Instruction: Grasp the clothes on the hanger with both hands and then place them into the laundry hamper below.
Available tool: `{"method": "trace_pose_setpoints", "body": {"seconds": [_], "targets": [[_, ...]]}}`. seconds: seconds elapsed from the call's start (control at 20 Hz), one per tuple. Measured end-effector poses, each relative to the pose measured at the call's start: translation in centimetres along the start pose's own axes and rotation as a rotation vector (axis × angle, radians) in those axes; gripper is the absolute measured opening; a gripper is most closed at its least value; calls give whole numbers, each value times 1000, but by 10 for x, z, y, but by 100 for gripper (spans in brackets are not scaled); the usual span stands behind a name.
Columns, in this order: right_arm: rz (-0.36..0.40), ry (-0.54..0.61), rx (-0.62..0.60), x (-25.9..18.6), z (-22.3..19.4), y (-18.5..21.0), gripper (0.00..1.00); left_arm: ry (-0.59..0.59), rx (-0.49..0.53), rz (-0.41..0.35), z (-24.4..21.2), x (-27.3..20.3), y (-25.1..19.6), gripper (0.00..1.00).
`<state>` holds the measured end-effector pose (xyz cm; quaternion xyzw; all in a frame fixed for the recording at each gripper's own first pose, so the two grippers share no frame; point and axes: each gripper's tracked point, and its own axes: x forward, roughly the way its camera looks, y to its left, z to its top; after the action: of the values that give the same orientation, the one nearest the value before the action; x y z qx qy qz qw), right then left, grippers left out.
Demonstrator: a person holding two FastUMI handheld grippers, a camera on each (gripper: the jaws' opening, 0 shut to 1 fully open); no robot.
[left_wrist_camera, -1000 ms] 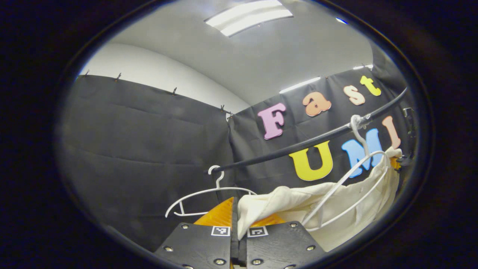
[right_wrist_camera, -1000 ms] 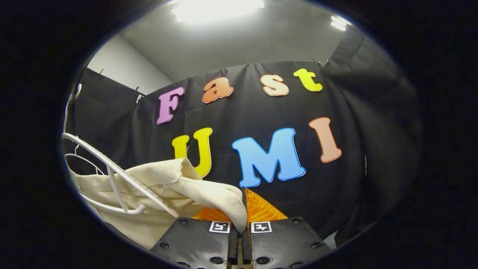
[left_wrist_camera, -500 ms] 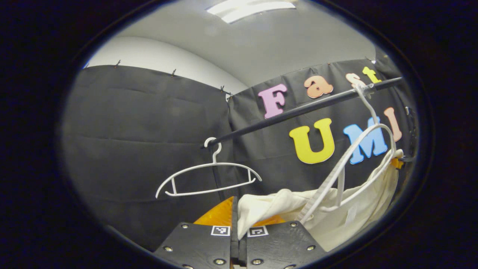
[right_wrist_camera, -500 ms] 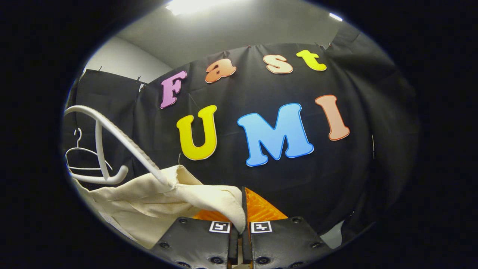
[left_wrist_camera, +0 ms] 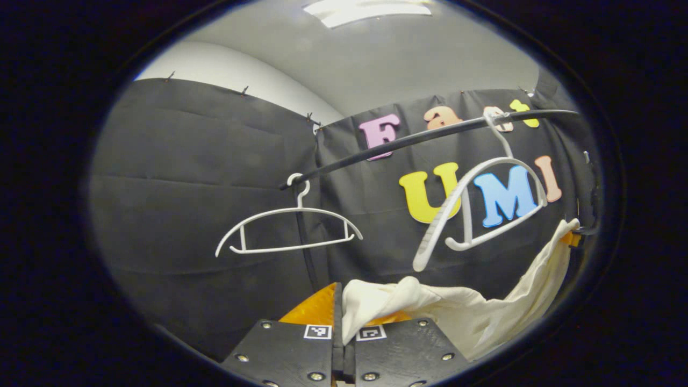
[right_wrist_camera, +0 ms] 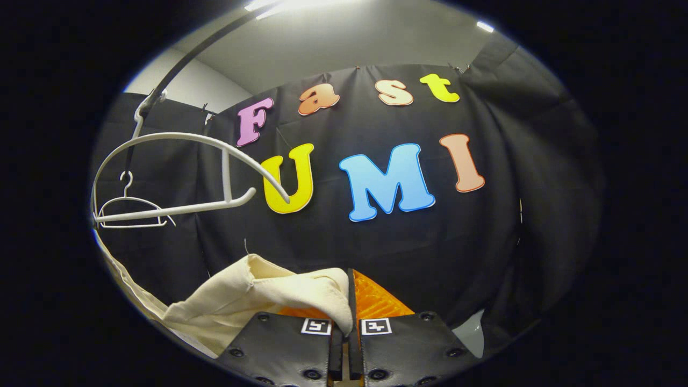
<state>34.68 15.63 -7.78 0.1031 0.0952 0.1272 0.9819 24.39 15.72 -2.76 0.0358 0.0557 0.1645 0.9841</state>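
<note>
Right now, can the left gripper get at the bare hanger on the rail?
Probably not yet. The left gripper is shut on the cream garment, so it isn't free. The bare hanger hangs unobstructed above it on the rail.

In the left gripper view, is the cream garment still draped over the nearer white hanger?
No: the cream garment hangs below the nearer white hanger, which is bare on the rail.

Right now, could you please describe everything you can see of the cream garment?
The garment is cream, soft woven-looking cloth, creased and slack. It hangs free below the near white hanger, clear of it. The left gripper pinches one bunched end; the right gripper pinches a hemmed corner. Between them it sags in a loose sling.
</note>
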Motion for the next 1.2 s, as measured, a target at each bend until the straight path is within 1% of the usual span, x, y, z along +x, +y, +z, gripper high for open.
{"method": "trace_pose_setpoints", "body": {"seconds": [0.2, 0.4, 0.65, 0.95, 1.0, 1.1, 1.2], "targets": [[-24, 2, 21, -51, -5, 3, 10, -25, -34, -110, 0, -22, -25, 2], [-34, 11, 11, -96, -8, 10, 9, -42, -67, -228, 2, -44, -57, 2], [-23, 18, -12, -142, -14, 29, 9, -51, -123, -365, -4, -81, -94, 2], [34, 55, -4, -175, -36, 62, 9, -19, -209, -516, -26, -107, -153, 2], [45, 61, 6, -178, -42, 66, 10, -8, -222, -537, -34, -101, -166, 2], [64, 83, 29, -182, -57, 69, 9, 15, -247, -574, -48, -110, -184, 2], [75, 117, 58, -188, -80, 69, 9, 37, -260, -596, -65, -117, -199, 2]]}}
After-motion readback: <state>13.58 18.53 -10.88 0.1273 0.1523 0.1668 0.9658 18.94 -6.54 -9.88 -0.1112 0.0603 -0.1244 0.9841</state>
